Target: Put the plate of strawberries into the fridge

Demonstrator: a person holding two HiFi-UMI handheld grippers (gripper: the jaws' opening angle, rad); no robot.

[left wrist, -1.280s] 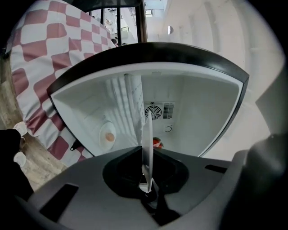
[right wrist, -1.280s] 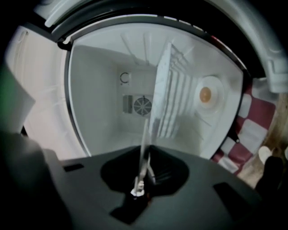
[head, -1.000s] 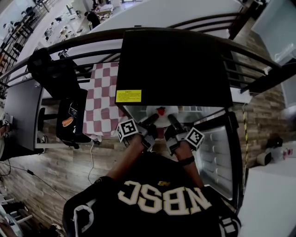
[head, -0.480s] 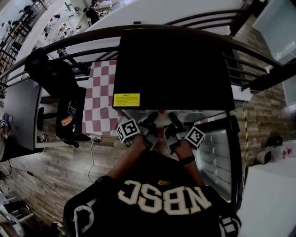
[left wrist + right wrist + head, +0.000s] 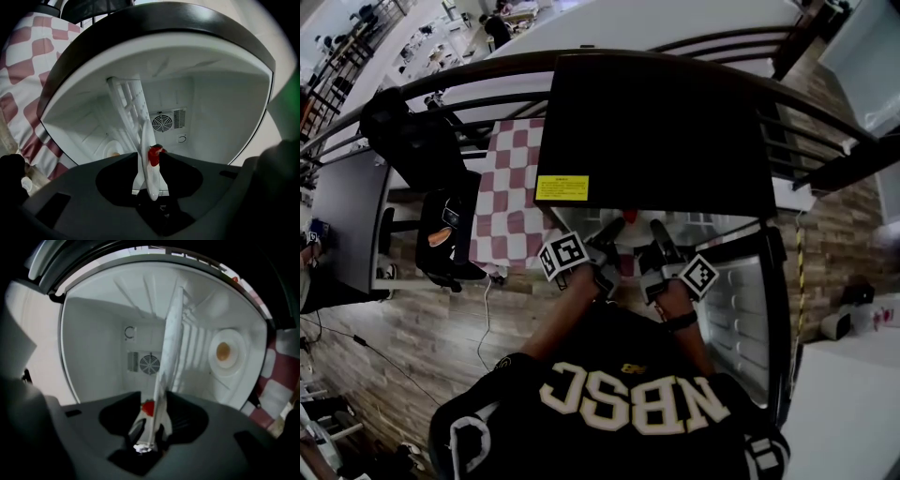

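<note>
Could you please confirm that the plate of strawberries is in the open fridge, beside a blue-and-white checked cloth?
Not quite: the checked cloth is red and white, not blue and white, as the head view shows. The plate of strawberries is indeed in the open fridge.

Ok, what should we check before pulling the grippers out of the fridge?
1. The fridge door open wide: ok.
2. The plate inside the fridge: ok.
3. The plate resting flat on the shelf: cannot tell.
4. A strawberry on the plate: ok.
5. The left gripper clear of the plate: not ok; its jaws are opening, with the rim between them.
6. The right gripper clear of the plate: not ok; its jaws are opening, with the rim between them.
</note>
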